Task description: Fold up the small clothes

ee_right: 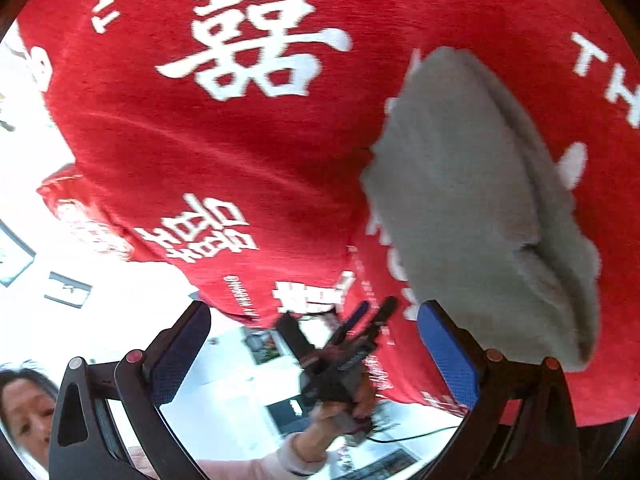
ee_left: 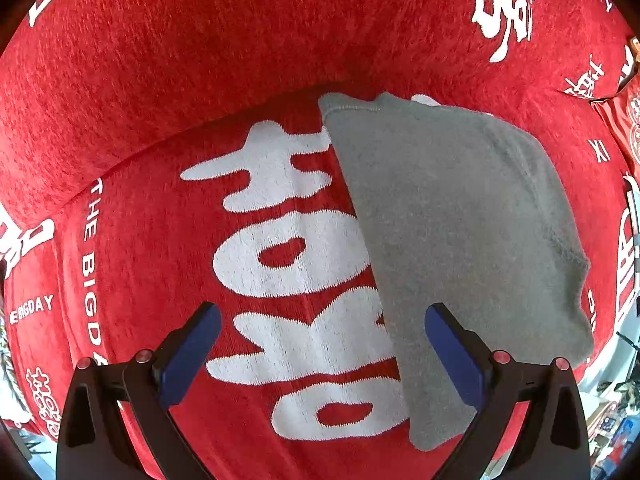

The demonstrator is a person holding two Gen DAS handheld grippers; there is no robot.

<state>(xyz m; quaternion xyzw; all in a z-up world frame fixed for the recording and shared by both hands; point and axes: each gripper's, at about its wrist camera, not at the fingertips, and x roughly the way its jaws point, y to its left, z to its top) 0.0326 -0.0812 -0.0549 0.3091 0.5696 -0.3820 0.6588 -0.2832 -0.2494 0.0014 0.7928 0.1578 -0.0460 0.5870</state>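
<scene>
A small grey garment [ee_left: 452,216] lies folded flat on a red sofa seat [ee_left: 152,264] with white lettering. My left gripper [ee_left: 322,346] is open and empty, held above the seat, its right finger [ee_left: 452,356] over the garment's near edge. In the right wrist view the grey garment [ee_right: 472,200] lies on the red cover [ee_right: 248,152] to the upper right. My right gripper [ee_right: 314,344] is open and empty, off the sofa's edge. The left gripper [ee_right: 360,332] shows in that view in the person's hand, with its jaws apart.
The sofa backrest [ee_left: 200,52] rises behind the seat. A red cushion [ee_left: 628,120] sits at the far right. In the right wrist view the person's face [ee_right: 24,404] and arm [ee_right: 304,448] show below, with a bright room floor beyond the sofa edge.
</scene>
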